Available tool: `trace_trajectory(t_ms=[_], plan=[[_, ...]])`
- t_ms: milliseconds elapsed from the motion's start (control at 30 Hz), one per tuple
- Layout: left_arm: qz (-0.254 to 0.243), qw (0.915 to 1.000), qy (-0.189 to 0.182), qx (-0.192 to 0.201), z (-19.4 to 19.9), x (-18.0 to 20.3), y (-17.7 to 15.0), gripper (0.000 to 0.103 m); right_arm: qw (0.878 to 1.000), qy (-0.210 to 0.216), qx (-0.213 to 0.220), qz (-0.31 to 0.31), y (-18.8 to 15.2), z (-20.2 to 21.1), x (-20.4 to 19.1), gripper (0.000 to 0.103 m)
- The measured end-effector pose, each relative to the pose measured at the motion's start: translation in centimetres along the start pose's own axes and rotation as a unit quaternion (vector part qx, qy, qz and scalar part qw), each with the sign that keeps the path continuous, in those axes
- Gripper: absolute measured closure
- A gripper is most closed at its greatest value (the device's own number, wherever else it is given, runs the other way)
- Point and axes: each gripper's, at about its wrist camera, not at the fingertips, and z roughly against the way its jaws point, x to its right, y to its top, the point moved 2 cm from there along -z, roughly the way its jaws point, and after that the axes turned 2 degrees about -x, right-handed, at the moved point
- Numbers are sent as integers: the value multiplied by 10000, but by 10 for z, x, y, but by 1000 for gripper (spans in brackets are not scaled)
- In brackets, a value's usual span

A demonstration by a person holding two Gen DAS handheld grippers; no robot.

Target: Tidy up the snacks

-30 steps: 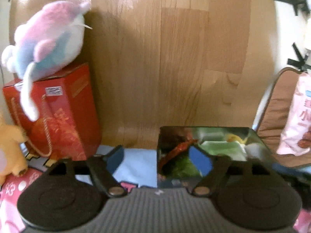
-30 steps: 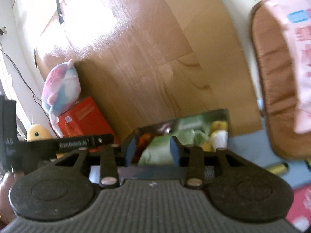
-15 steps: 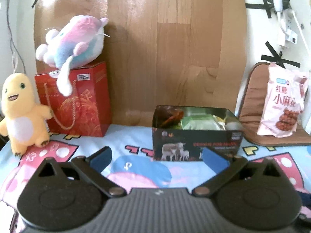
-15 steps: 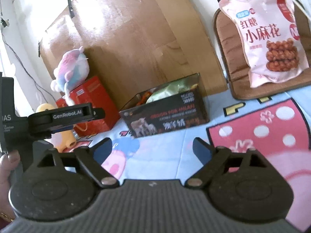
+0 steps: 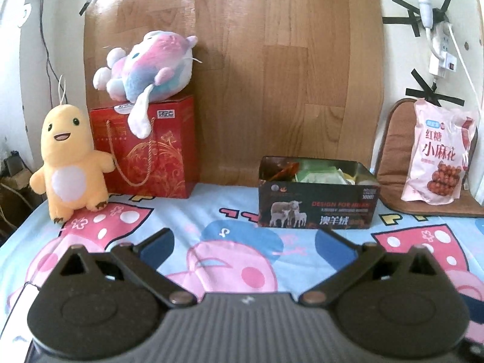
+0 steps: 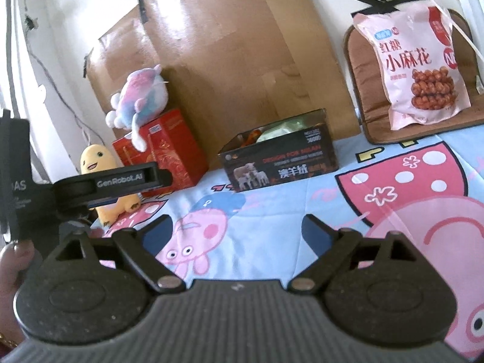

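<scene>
Snack box [image 5: 316, 208] between red gift bag [image 5: 145, 148] and pink snack packet [image 5: 437, 154]

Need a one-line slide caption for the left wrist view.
Left gripper open and empty above the cartoon sheet, facing the dark snack box, with a pink snack bag propped at right.

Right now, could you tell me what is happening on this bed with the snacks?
A person holds a gripper in each hand, sorting snacks. Both the left gripper and the right gripper have just been opening and hold nothing; they hang over the cartoon sheet, short of the box. The dark box stands on the sheet with snack packets inside. A pink snack bag leans on the brown cushion to the right, untouched.
</scene>
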Motion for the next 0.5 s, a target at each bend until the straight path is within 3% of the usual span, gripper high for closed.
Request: trace_trajectory(t_ms=[367,500], plan=[[-152,9990,210,368,18,4,-6,0,10000,20,40,5,-6,11,-8,8],[-248,9991,177,309,17,11,-14,0,10000,11,-8,-79,-9,11,-4,7]])
